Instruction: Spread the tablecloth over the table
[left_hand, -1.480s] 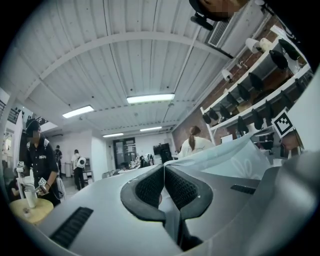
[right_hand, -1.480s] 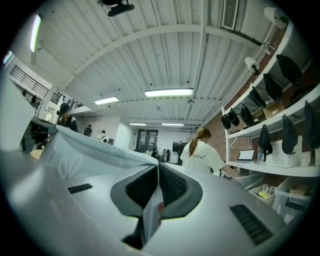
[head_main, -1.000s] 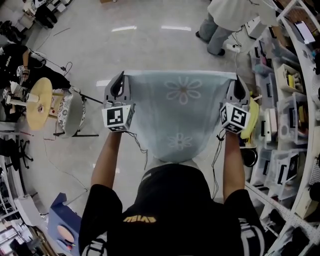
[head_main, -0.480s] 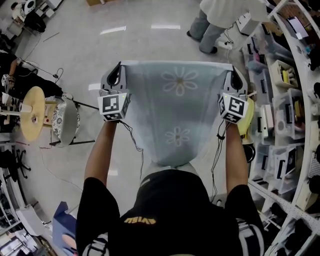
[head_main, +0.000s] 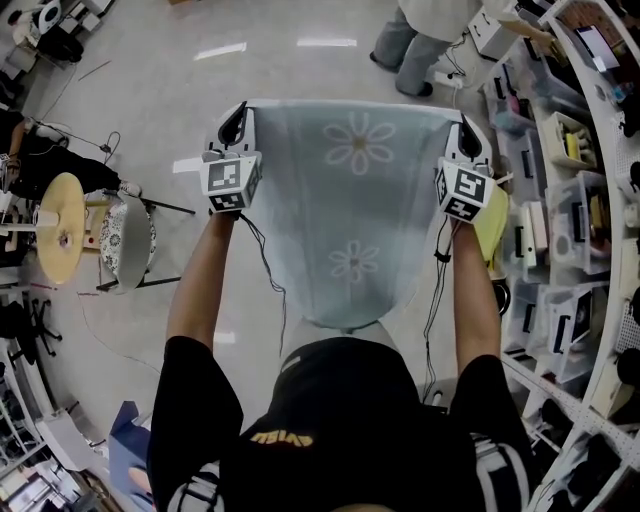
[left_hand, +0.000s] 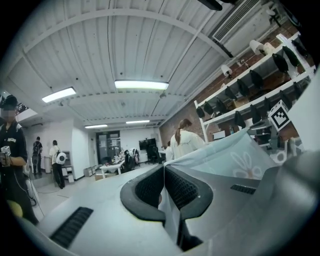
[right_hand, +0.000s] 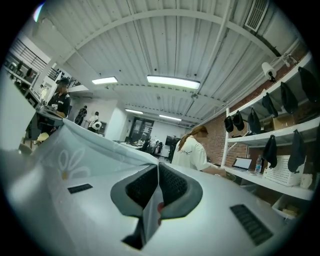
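Observation:
A pale blue tablecloth (head_main: 352, 190) with white daisy prints hangs stretched in the air between my two grippers, well above the floor. My left gripper (head_main: 238, 122) is shut on its top left corner; in the left gripper view the cloth (left_hand: 225, 157) runs out of the closed pads (left_hand: 150, 187) to the right. My right gripper (head_main: 462, 135) is shut on the top right corner, and the cloth (right_hand: 85, 150) spreads left from its closed pads (right_hand: 172, 187). The lower edge hangs down toward the person's head. No table shows under the cloth.
A round wooden stool (head_main: 60, 225) and a patterned chair (head_main: 130, 240) stand at left. Storage shelves with bins (head_main: 585, 200) line the right side. A person in white (head_main: 430, 35) stands ahead by the shelves. Another person in black (left_hand: 10, 150) stands at far left.
Both grippers have moved forward and slightly up with the cloth still stretched between them. The view has shifted, so the stool and chair now sit further left.

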